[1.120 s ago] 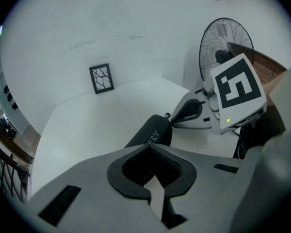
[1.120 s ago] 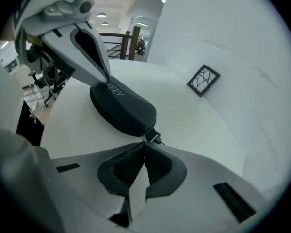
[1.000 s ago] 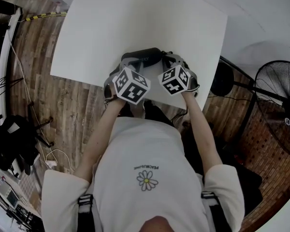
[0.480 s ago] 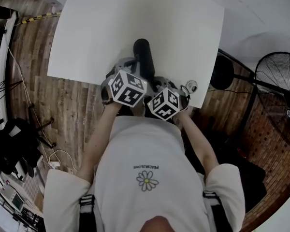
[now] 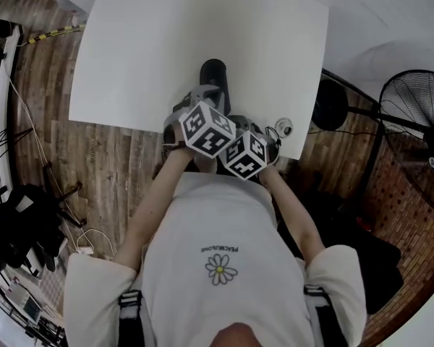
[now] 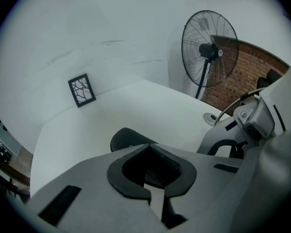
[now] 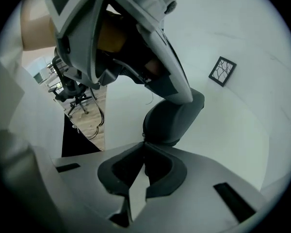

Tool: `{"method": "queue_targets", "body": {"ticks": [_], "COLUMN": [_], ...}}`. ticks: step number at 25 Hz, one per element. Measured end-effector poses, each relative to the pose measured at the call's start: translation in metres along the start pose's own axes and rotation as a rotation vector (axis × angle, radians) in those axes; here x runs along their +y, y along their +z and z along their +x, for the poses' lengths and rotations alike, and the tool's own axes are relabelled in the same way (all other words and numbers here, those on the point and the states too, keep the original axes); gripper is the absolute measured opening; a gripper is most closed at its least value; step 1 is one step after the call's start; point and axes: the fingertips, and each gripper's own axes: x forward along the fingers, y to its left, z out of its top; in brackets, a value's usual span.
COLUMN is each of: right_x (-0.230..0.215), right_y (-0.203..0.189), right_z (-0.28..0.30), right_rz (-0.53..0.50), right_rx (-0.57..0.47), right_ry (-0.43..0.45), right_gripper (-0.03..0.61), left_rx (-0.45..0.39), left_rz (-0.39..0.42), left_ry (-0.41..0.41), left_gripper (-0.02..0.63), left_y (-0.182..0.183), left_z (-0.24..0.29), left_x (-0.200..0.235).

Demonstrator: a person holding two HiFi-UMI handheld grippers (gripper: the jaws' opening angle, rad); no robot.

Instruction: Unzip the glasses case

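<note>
Since a second ago the one glasses case (image 5: 213,74) has been turned end-on upon the one counter (image 5: 130,49). It is seen just beyond the left tongs (image 6: 150,145) and right tongs (image 7: 143,143) (two, both pressed together).

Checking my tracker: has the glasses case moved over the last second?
Yes. The glasses case has swung round: it lay along the white table's near edge and now points away from that edge.

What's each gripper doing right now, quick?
Left gripper: closed, tips at the glasses case; a grip cannot be told.
Right gripper: closed, tips at its end; grip cannot be told.
</note>
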Motion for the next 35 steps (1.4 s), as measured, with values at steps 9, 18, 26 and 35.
{"method": "queue_targets", "body": {"ticks": [9,18,26,35], "right_x": [-0.018,-0.051,-0.048,-0.07], "right_y": [-0.017,-0.019,-0.018,-0.005], "right_z": [-0.01,-0.005,-0.006,-0.033], "right_rz": [-0.042,-0.102,-0.059,0.034], "right_rx": [0.081,0.091,0.061,-0.008], "right_ry": [-0.07,-0.109,-0.103,-0.225], "right_gripper": [0.008,0.008,0.008,0.036], "left_rx": [-0.002,-0.008,-0.005,-0.081], "left_rz": [0.007,0.005,-0.024,-0.13], "left_ry": [-0.014,-0.027,-0.058,-0.09], "left_gripper": [0.015,0.015,0.015,0.017], "left_y": [-0.004,-0.003,-0.004,0.013], "left_z": [-0.002,0.0,0.0,-0.015], "left_x": [-0.001,-0.001,0.001,0.011]}}
